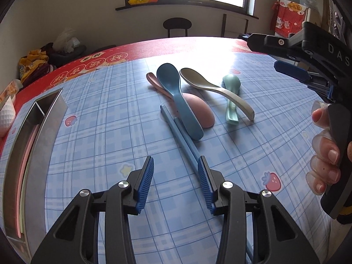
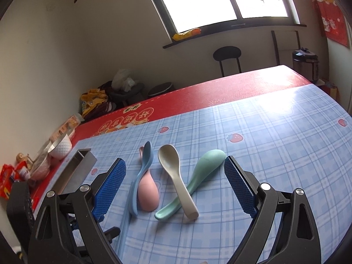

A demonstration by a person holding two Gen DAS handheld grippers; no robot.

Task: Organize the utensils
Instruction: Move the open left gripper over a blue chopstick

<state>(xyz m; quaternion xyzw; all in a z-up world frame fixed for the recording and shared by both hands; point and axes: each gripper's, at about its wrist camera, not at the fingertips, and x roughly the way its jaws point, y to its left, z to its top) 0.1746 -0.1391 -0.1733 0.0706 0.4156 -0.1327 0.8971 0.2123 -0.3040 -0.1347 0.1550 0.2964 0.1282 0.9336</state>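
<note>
Left gripper [image 1: 175, 171] held spread, nothing grasped, lowered over blue chopsticks [image 1: 179, 136], presumably for pickup. Right gripper [image 2: 175, 177] likewise spread and unloaded, framing heaped spoons [image 2: 173, 176]. Steel box [image 1: 35, 136] placed at table's left, chopsticks already inside.

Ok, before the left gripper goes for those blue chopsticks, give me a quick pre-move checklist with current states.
1. Left gripper open: ok, nothing held.
2. Blue chopsticks between its fingers: not ok; they run under the right-hand finger.
3. Chopsticks free to lift: not ok; the blue spoon handle lies across their far end.
4. Right gripper clear: ok, open, above the spoons, holding nothing.
5. Metal tray ready: ok, open-topped, at left.
6. Chopsticks' near ends: cannot tell, hidden below the gripper.
</note>
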